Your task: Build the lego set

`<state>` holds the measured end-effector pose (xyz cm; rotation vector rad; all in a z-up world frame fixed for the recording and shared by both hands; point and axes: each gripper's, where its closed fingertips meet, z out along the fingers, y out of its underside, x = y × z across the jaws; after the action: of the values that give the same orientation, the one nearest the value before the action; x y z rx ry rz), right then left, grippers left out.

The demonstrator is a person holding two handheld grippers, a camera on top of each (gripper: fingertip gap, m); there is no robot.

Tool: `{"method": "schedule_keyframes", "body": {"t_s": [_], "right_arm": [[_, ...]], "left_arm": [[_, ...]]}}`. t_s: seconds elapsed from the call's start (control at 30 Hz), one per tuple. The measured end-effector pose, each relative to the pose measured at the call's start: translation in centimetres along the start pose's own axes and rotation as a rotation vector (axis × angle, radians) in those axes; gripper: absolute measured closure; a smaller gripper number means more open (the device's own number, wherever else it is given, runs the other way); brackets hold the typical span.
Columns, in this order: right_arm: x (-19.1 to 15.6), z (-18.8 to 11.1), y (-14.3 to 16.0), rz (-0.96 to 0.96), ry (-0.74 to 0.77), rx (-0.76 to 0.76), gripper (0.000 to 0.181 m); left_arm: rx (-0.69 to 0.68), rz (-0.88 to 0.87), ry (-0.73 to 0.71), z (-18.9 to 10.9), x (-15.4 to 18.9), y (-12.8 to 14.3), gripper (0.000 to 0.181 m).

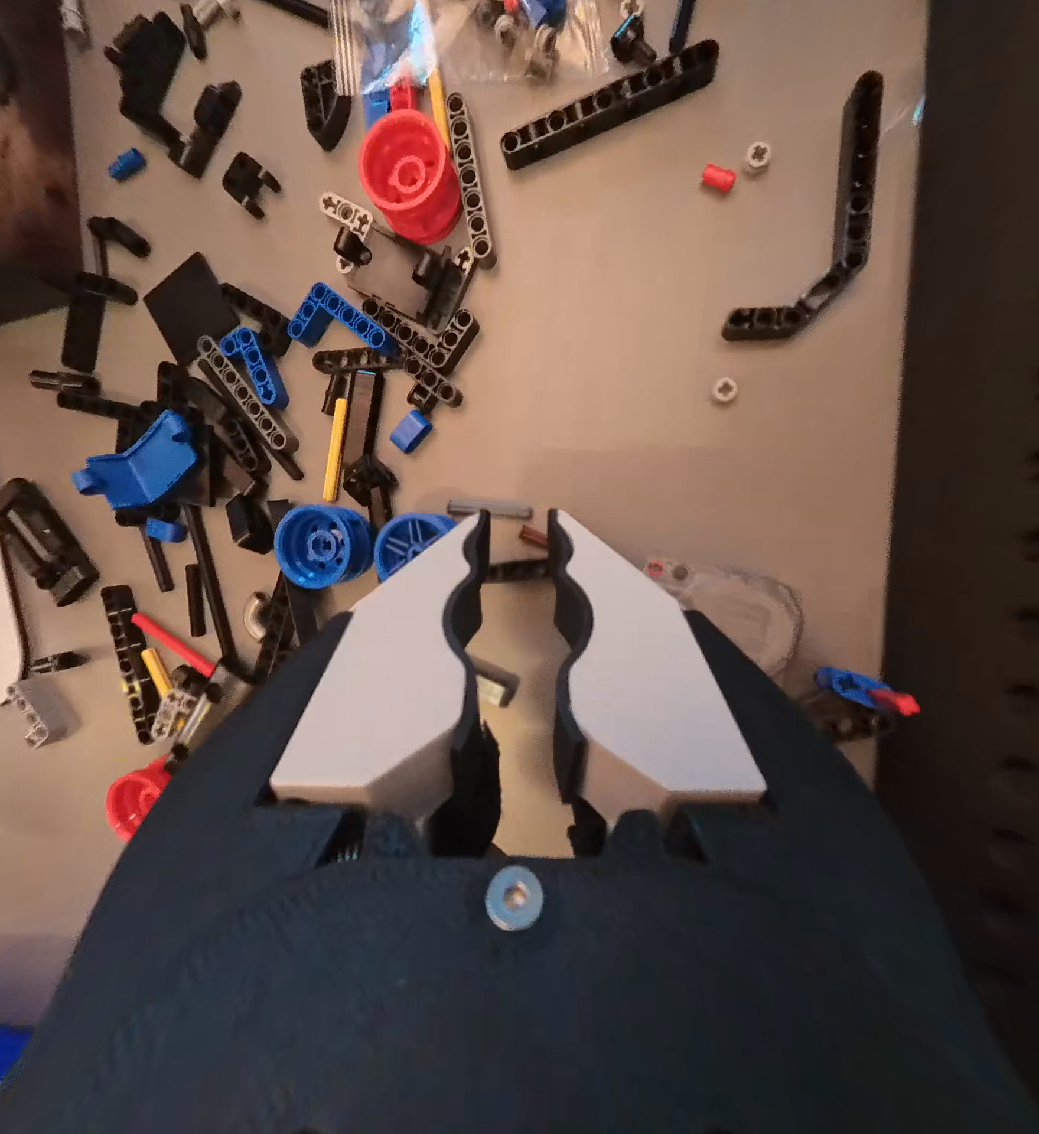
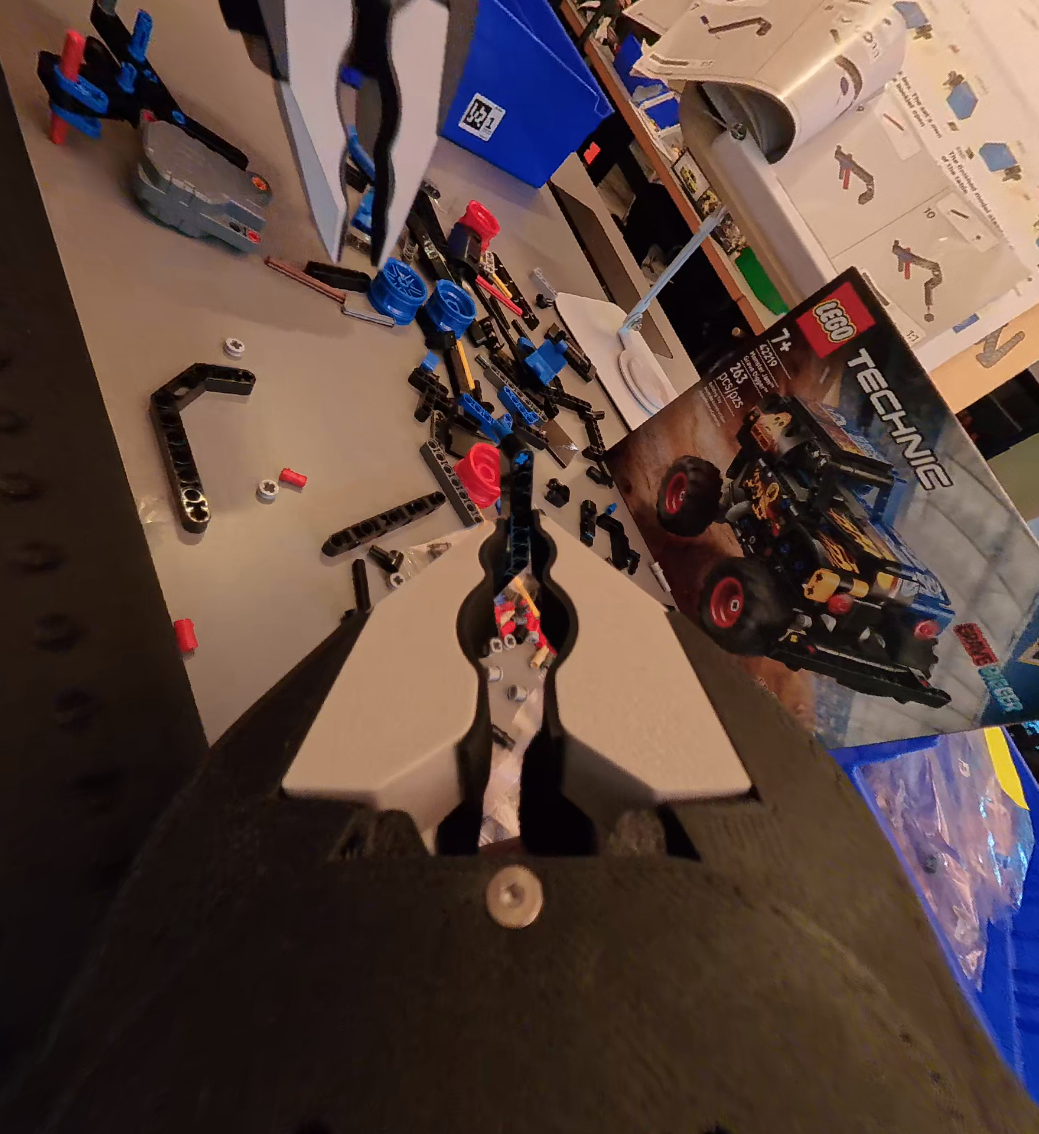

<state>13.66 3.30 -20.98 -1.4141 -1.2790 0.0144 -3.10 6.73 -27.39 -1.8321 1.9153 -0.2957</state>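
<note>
Two grippers work the table: the right gripper (image 2: 520, 540) pinches a black beam (image 2: 520, 509) with blue pins, aloft near the red wheel (image 2: 479, 474); the left gripper (image 1: 518, 521), parted and empty, hovers beside that wheel's blue neighbours. A thin grip could let the beam twist loose — into the clutter. The clear bag (image 2: 520, 604) below the beam holds small pins.

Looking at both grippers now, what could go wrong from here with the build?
1. The right gripper pinches a black beam only by its lower end; most of it sticks out past the tips, so it may twist or slip.
2. The left gripper is open and empty just above two blue wheels and a grey axle; lowering it could knock them away.
3. Small red bushes lie near the table's dark edge and might roll off.
</note>
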Motion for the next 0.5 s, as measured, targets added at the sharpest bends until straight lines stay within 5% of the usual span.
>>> {"method": "schedule_keyframes", "body": {"t_s": [0.3,0.5], "right_arm": [[-0.4,0.2,-0.3,-0.001,-0.013,0.027,0.177],[-0.4,0.3,-0.2,0.007,-0.017,0.037,0.176]], "left_arm": [[-0.048,-0.044,0.022,1.7,-1.6,0.2,0.164],[-0.076,0.099,0.037,1.6,-2.4,0.8,0.166]]}}
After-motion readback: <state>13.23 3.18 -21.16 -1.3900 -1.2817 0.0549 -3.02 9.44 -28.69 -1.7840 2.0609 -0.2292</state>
